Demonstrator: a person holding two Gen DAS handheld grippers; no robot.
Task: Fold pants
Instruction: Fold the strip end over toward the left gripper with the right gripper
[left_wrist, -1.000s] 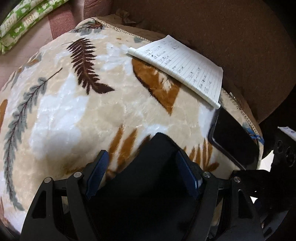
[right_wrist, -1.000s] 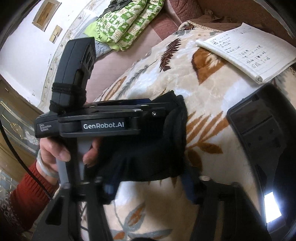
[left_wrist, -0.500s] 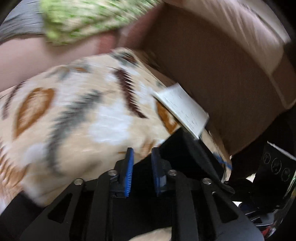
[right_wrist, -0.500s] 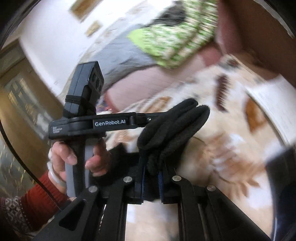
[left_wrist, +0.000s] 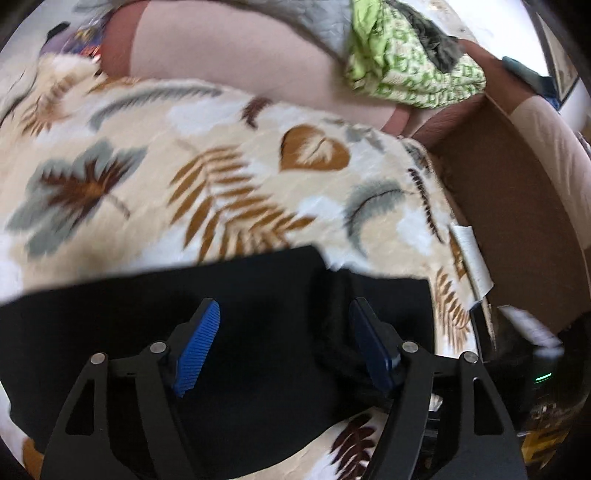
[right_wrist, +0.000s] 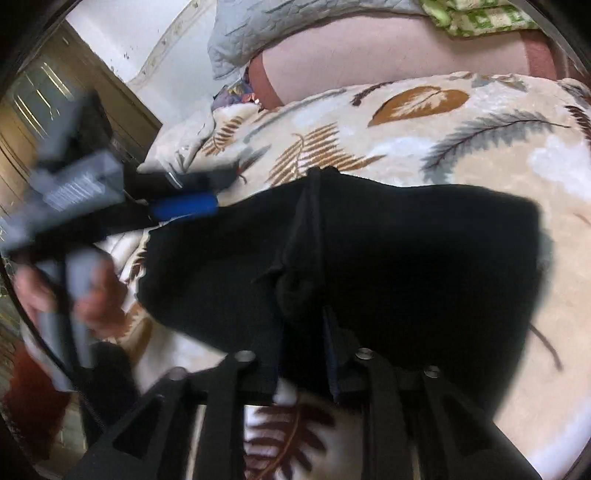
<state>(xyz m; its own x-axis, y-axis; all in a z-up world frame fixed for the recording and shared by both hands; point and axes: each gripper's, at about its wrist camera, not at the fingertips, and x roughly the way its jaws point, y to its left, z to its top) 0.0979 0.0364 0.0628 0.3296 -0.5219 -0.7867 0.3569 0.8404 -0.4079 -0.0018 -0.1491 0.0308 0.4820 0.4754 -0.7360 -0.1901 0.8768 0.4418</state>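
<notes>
The black pants (left_wrist: 258, 332) lie folded on a cream leaf-print blanket (left_wrist: 221, 166). My left gripper (left_wrist: 284, 325) is open, its blue pads (left_wrist: 197, 347) spread just above the black cloth, holding nothing. In the right wrist view the pants (right_wrist: 406, 266) spread across the blanket (right_wrist: 480, 147). My right gripper (right_wrist: 306, 332) is shut on a bunched fold of the pants near their lower edge. The left gripper (right_wrist: 184, 206) shows there at the left, blurred, held by a hand.
A brown sofa back (left_wrist: 517, 192) rises at the right. A green patterned cloth (left_wrist: 413, 70) lies on pink cushions (left_wrist: 221, 48) behind. A white notebook (left_wrist: 472, 262) lies at the blanket's right edge. A wooden door (right_wrist: 55, 99) stands at left.
Both grippers swung the black cloth over to the left and laid it on the blanket. My left gripper, shut half a second ago, has opened and let go. The right stays shut.
</notes>
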